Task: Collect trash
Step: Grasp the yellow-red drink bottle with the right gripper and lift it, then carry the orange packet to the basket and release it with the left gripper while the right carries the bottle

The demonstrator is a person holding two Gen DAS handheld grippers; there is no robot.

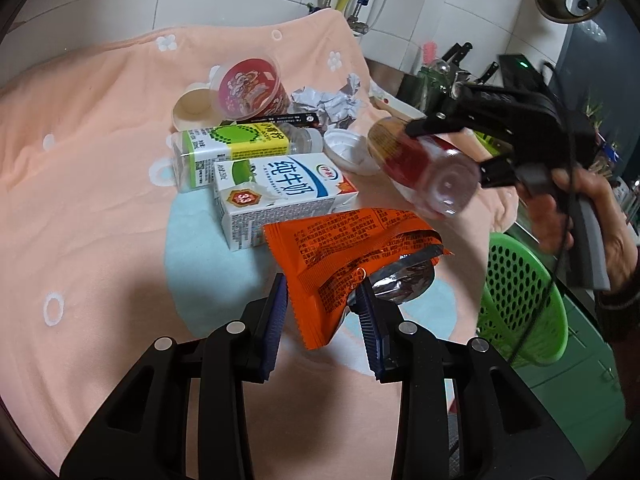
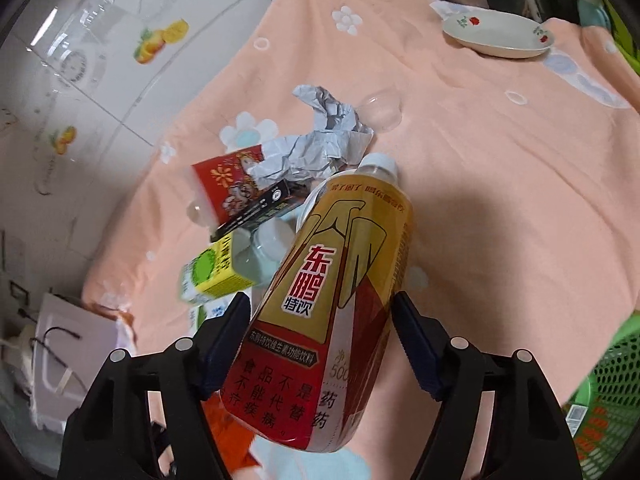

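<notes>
While we are looking along the right tongs, the bottle between them is showing us its gold and red label: big characters 东鹏特饮, and lower down 食品不能代替药, beside a figure starting 500. Its white cap is pointing away from us. The left pad is lying against the label, and the right pad is sitting at the bottle's edge; we are calling that clamped on the bottle, which is hanging clear above the peach cloth covering the counter.

From the left wrist view, the left tongs are gripping an orange snack wrapper covered in small print too fine for us to read, its silver inside gaping open at the torn end. Both blue pads are pressing on the wrapper's lower corner.

Just behind it, a milk carton is lying on its side reading 纯牛奶, with a red badge marked 33. Beside that, a clear bottle with a green and yellow label is lying flat. Farther back we are seeing a red printed cup tipped over, a beige lid, a thin black box, crumpled grey paper and a white lid.

A green perforated basket is waiting at the counter's right edge, below the hand holding the right tongs. A flowered dish is sitting well apart at the far corner.
</notes>
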